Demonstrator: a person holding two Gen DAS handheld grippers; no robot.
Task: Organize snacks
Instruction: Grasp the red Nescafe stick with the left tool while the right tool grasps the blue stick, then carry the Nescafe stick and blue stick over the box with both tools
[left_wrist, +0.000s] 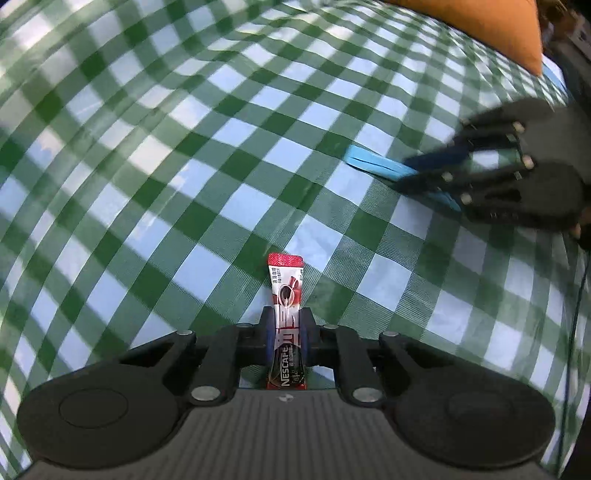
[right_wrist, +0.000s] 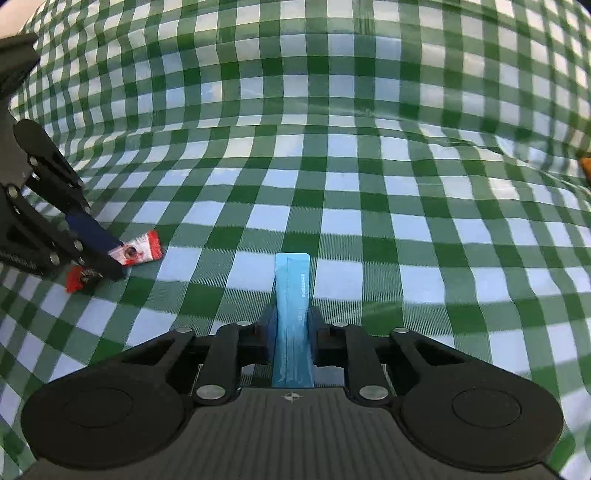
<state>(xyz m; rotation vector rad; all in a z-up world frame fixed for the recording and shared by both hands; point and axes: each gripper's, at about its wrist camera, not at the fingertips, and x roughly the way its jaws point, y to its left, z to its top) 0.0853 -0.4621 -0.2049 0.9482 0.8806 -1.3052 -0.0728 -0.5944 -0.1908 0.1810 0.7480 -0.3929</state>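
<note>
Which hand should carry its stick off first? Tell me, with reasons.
Neither is clearly ahead. The left gripper is shut on the red Nescafe stick, the right gripper on the blue stick. No container shows on the checked cloth.

Glossy foil coffee sachet (left_wrist: 286, 325) on woven checked cloth (left_wrist: 184, 166).

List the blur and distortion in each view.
Left wrist view: right gripper and its blue sachet are motion-smeared; Nescafé stick sharp. Right wrist view: sharp centre; fisheye bends the checked tablecloth; corners soften.
</note>
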